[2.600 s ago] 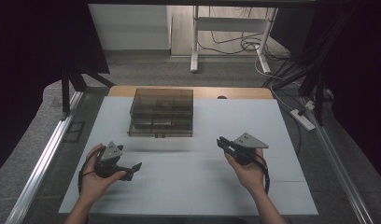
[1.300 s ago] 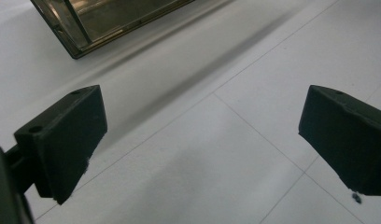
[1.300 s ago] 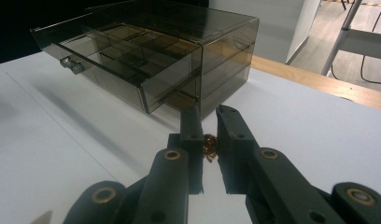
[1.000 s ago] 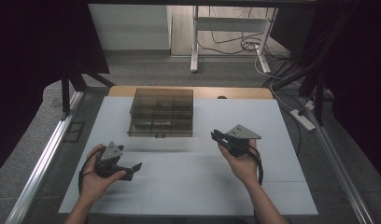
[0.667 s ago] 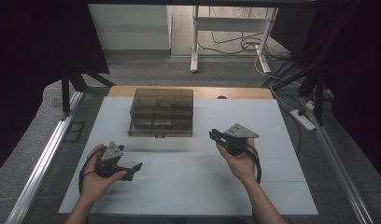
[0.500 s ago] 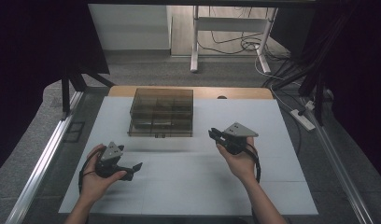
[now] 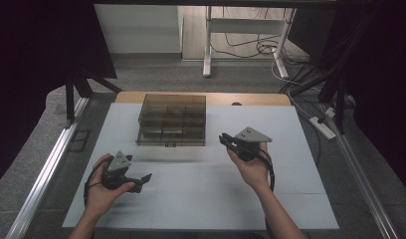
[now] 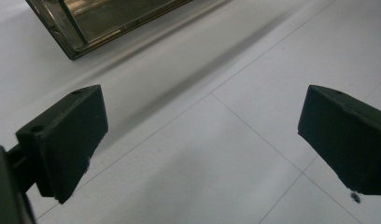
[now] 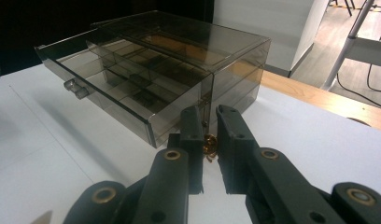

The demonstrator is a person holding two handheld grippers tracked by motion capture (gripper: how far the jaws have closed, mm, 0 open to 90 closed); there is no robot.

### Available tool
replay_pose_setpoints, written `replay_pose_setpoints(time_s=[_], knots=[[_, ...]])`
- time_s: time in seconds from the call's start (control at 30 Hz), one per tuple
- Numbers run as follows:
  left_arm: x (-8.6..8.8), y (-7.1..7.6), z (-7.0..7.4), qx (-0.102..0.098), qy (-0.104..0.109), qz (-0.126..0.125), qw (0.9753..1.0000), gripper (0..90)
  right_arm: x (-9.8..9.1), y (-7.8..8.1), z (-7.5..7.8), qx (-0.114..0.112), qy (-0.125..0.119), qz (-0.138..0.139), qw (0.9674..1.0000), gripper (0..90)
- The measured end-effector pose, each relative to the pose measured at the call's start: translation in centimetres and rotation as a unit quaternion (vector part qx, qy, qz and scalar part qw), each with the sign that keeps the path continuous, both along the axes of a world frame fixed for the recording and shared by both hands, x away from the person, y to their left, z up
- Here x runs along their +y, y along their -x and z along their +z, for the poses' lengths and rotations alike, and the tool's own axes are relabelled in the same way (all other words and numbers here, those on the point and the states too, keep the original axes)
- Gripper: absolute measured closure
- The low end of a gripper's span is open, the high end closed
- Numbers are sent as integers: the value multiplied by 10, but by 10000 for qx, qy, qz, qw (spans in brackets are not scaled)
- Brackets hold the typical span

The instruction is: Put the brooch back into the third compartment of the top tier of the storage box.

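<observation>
The drawer box point(image 7: 172, 119) is smoky brown and see-through. The bench point(image 7: 201, 194) is white with thin grey grid lines and a wooden edge at the far side. The right gripper point(image 9: 208, 154) has black fingers point(image 9: 233, 135) pinching a small golden-orange piece point(image 9: 209, 145).

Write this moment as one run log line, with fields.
left tool: open, empty, low over table | right tool: shut on small golden part | smoky drawer box: drawer pulled out

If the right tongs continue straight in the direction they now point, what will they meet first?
Probably the smoky transparent plastic drawer box, near its front right corner. The right tongs, shut on a small golden metal piece, aim at that corner; depth is unclear, so they might just pass beside it.
</observation>
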State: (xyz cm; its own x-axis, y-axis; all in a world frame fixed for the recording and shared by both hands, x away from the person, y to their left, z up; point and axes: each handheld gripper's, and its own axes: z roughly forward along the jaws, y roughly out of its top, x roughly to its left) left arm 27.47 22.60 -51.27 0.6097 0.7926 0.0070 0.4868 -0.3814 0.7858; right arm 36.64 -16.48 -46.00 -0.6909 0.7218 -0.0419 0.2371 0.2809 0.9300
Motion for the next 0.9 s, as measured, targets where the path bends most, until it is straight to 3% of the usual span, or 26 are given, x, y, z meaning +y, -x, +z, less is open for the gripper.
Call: replay_pose_setpoints(time_s=[0.9], knots=[[1,0,1,-15,55,0,10000,23,16,-8,6,-20,18,95,10000,806]])
